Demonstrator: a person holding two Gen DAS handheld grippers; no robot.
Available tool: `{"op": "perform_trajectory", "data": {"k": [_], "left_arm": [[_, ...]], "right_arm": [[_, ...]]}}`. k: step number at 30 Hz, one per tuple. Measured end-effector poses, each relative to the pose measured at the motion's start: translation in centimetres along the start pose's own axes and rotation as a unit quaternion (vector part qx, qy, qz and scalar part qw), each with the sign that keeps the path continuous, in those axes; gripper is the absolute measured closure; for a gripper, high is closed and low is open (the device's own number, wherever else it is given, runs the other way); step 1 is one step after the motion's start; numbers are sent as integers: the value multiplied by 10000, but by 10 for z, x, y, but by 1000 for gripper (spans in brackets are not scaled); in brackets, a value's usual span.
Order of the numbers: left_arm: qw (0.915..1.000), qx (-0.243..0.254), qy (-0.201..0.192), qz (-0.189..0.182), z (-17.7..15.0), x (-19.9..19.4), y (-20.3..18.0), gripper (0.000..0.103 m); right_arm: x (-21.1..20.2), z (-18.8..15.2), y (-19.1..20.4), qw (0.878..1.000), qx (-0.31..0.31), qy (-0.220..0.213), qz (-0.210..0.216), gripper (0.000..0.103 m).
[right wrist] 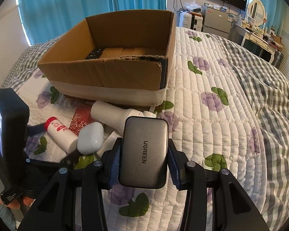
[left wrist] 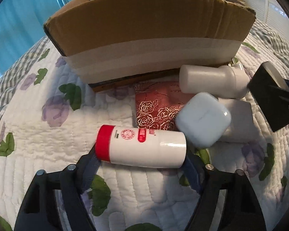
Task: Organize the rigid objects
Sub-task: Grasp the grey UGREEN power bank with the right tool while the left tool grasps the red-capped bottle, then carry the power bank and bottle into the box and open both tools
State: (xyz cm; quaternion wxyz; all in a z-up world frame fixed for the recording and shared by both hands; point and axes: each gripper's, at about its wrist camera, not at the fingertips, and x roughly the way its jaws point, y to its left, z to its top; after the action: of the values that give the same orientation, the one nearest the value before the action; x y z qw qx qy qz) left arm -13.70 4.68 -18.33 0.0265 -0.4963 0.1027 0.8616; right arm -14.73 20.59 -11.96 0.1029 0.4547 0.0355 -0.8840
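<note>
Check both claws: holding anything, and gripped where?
Right claw clamps the grey UGREEN charger across its long side edges. Left claw grips the red-capped white bottle end to end, cap on one pad, base on the other.

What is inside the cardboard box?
In the right wrist view, the cardboard box holds a black flat device lying on its brown bottom, near the back left. The front wall covers the nearer part of the bottom, so anything there cannot be seen.
</note>
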Motion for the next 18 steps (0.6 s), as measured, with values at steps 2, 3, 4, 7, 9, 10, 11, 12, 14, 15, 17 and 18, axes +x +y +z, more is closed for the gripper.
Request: {"op": "perform_trajectory", "data": {"k": [2,3,4,7,9,10,11,12,14,15,17,18], "left_arm": [[10000,21,3,-32,-2,-4,1,25],[10000,41,-24,-33,-4,-9,1,25],[10000,60,-57,-31,-5,-12,1,25],[9998,46,-216,-8,-8,-30,3,25],[9995,-18,-314,-50,-10,-44,6,25],[9993,-62,-357,-69,-10,-51,8,25],[9990,-125,-416,-98,-12,-61,11,25],[9988,-146,-445,-109,-12,-67,13,25],[9980,-181,-583,-133,-13,-87,17,25],[9975,-200,-658,-130,-12,-97,16,25],[9962,-254,-812,-191,-8,-113,11,25],[9953,-294,-890,-250,-7,-122,7,25]], "right_arm": [[-2,0,0,10000,0,-39,6,61],[-3,-1,0,10000,-8,-48,-1,62],[-4,-2,0,10000,-30,-53,-55,62],[-8,-5,0,9998,-47,-90,-176,62],[-12,-5,0,9998,-23,-152,-159,62],[-16,-5,1,9996,-20,-207,-171,62],[-21,-5,2,9994,-28,-274,-192,62],[-26,-5,3,9993,-36,-322,-202,62],[-39,-2,6,9989,-48,-428,-188,62],[-44,-1,7,9987,-50,-476,-176,62],[-60,4,9,9979,-65,-618,-161,62],[-67,7,9,9975,-70,-683,-159,62]]}}
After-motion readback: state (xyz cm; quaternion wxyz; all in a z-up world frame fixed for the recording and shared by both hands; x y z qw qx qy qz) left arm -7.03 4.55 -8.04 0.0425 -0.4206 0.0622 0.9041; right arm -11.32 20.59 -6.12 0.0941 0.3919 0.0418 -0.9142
